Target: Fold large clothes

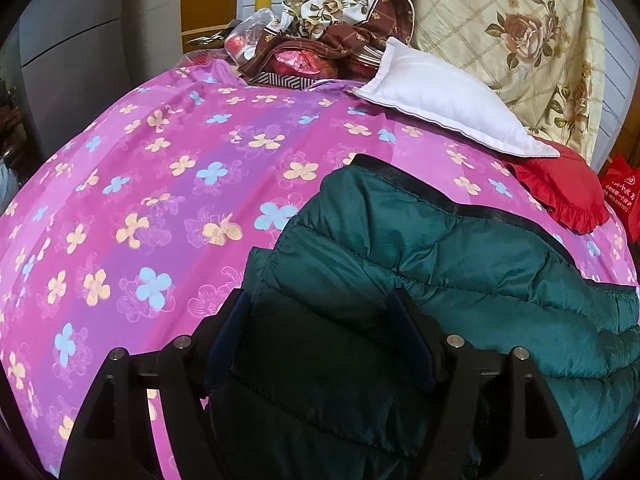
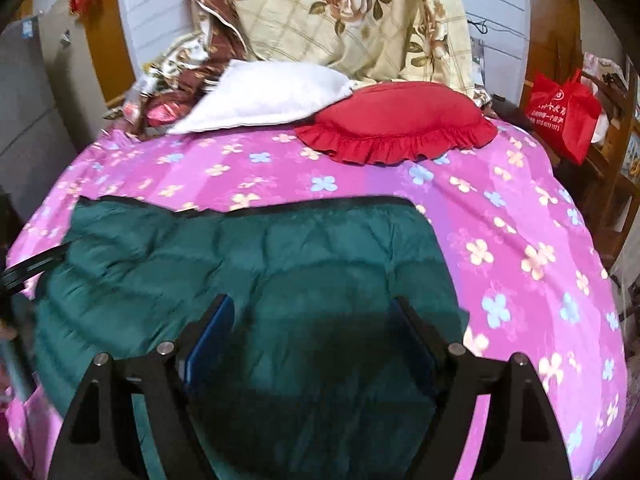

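A dark green quilted puffer jacket (image 1: 460,264) lies spread on a bed with a pink flowered sheet (image 1: 160,184). Its black-trimmed edge points toward the pillows. My left gripper (image 1: 320,300) is open, its fingers wide apart over the jacket's left part. In the right wrist view the jacket (image 2: 248,256) lies flat across the sheet (image 2: 520,240). My right gripper (image 2: 310,304) is open above the jacket's right part, with fabric showing between the jaws. The other gripper's black frame (image 2: 32,266) shows at the left edge.
A white pillow (image 1: 444,100) (image 2: 264,94) and a red frilled cushion (image 2: 400,124) (image 1: 568,192) lie at the head of the bed. A cream rose-print quilt (image 2: 352,12) and crumpled brown bedding (image 1: 340,36) are piled behind. A red bag (image 2: 564,112) hangs right.
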A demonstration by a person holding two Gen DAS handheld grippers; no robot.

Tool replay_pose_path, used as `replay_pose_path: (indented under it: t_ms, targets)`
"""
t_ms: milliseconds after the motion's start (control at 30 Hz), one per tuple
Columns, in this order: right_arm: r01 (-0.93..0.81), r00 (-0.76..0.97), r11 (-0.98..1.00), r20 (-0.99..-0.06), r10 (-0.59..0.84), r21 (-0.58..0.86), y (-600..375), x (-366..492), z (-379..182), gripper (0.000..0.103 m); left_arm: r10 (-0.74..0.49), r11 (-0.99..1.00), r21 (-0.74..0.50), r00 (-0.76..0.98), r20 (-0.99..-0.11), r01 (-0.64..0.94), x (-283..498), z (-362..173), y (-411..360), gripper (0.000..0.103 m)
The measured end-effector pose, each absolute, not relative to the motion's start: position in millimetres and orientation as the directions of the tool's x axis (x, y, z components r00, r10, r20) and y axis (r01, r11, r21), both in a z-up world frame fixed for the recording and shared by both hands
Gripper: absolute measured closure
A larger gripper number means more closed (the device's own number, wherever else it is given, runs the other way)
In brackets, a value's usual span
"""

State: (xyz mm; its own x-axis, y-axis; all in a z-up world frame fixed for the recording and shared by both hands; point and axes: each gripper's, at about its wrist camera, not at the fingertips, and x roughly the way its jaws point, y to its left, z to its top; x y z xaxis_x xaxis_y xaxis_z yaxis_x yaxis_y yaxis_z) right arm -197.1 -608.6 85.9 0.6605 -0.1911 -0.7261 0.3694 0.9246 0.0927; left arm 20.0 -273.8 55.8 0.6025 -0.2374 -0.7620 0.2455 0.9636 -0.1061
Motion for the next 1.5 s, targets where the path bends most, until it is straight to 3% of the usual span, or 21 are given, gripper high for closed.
replay_pose_path:
  t_ms: [133, 233, 700, 1000, 1333, 1500]
  targets:
    - [0.383, 0.604, 0.922, -0.771, -0.202, 0.059, -610, -200, 59, 0.019, -0.235, 0.966, -0.109, 0.617, -0.751, 0.235, 17, 55, -273, 0.047]
    - [0.411, 0.615, 0.906, -0.765, -0.191, 0.105, -620, -196, 46, 0.011, -0.231, 0.966, -0.105, 0.617, -0.752, 0.234, 14, 57, -272, 0.047]
    - [0.376, 0.68, 0.921, -0.705, -0.203, 0.098, -584, -256, 99, 0.011, -0.304, 0.941, -0.124, 0.627, -0.717, 0.315, -35, 88, -251, 0.047]
    - [0.413, 0.613, 0.903, -0.769, -0.181, 0.117, -586, -251, 50, 0.009, -0.302, 0.937, -0.105, 0.616, -0.727, 0.335, -60, 76, -250, 0.047]
    - [0.417, 0.64, 0.899, -0.745, -0.187, 0.133, -576, -276, 77, 0.009, -0.318, 0.934, -0.134, 0.599, -0.735, 0.332, -73, 79, -243, 0.047]
    - [0.421, 0.612, 0.897, -0.773, -0.168, 0.138, -575, -272, 63, 0.008, -0.329, 0.929, -0.141, 0.591, -0.736, 0.342, -82, 79, -244, 0.047]
